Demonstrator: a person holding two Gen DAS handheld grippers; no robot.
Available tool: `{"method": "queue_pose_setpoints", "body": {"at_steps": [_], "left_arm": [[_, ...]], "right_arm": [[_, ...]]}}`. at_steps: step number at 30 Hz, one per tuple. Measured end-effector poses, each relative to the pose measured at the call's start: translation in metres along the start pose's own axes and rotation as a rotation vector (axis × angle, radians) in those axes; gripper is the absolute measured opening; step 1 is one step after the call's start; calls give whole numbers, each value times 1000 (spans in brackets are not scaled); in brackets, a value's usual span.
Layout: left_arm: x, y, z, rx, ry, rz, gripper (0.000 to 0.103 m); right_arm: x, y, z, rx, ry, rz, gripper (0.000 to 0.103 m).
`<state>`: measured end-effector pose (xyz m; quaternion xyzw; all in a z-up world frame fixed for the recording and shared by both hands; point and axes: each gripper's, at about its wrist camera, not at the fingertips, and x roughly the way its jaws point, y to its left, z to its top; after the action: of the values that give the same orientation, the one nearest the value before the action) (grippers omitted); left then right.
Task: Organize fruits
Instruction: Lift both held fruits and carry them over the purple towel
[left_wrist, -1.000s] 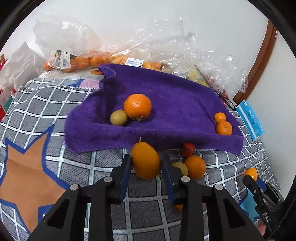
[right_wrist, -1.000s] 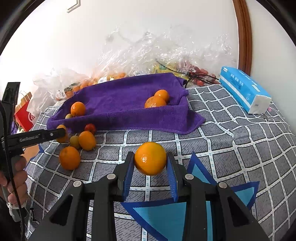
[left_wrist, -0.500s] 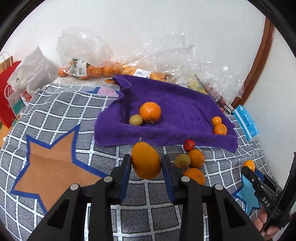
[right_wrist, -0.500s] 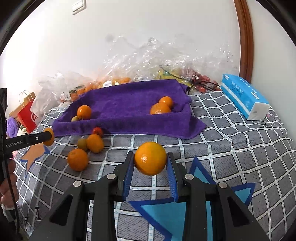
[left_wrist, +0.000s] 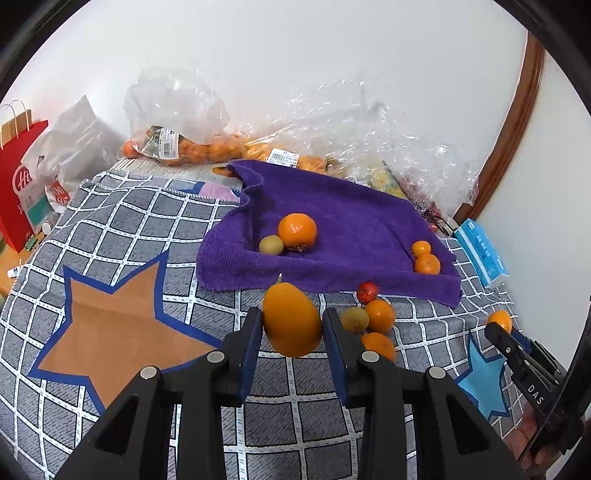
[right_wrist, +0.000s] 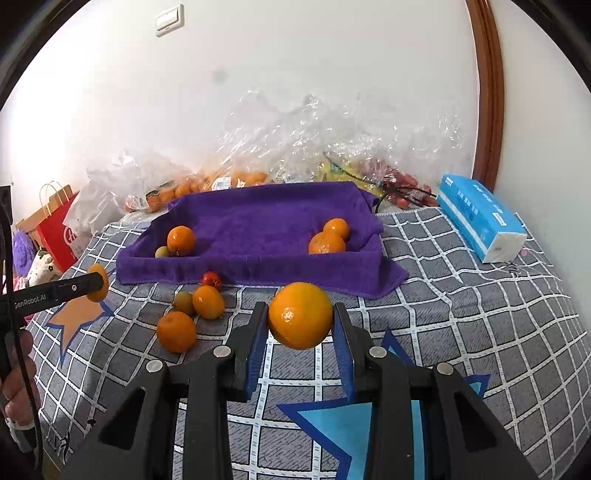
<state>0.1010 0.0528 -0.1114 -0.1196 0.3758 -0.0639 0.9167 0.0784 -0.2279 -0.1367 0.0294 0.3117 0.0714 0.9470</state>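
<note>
My left gripper (left_wrist: 291, 325) is shut on an oval orange fruit (left_wrist: 291, 319), held above the checked cover. In the right wrist view my right gripper (right_wrist: 300, 319) is shut on a round orange (right_wrist: 300, 315), also lifted off the cover. Beyond both lies a purple towel (left_wrist: 347, 218) shaped like a tray. It holds an orange (left_wrist: 297, 230) with a small green fruit (left_wrist: 271, 244) at its left end and two small oranges (left_wrist: 426, 258) at its right end. In front of the towel lie two oranges (right_wrist: 192, 317), a green fruit (right_wrist: 183, 302) and a small red fruit (right_wrist: 211, 278).
The checked grey cover (left_wrist: 122, 236) with star patterns spreads under everything. Plastic bags of fruit (left_wrist: 192, 147) line the wall behind the towel. A blue tissue pack (right_wrist: 480, 218) lies at the right. A red paper bag (left_wrist: 20, 177) stands off the left edge.
Both grippers have risen and drawn back with their fruit, so the towel and loose fruit look smaller and farther. Neither grip has changed.
</note>
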Motion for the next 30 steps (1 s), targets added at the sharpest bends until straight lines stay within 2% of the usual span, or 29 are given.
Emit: {"method": "queue_pose_setpoints", "body": {"at_steps": [12, 30], "left_arm": [[-12, -4, 6, 20, -20, -10, 32], [-22, -10, 22, 36, -54, -24, 32]], "right_arm": [[-21, 6, 13, -19, -49, -22, 34], [-26, 13, 30, -4, -66, -2, 34]]}}
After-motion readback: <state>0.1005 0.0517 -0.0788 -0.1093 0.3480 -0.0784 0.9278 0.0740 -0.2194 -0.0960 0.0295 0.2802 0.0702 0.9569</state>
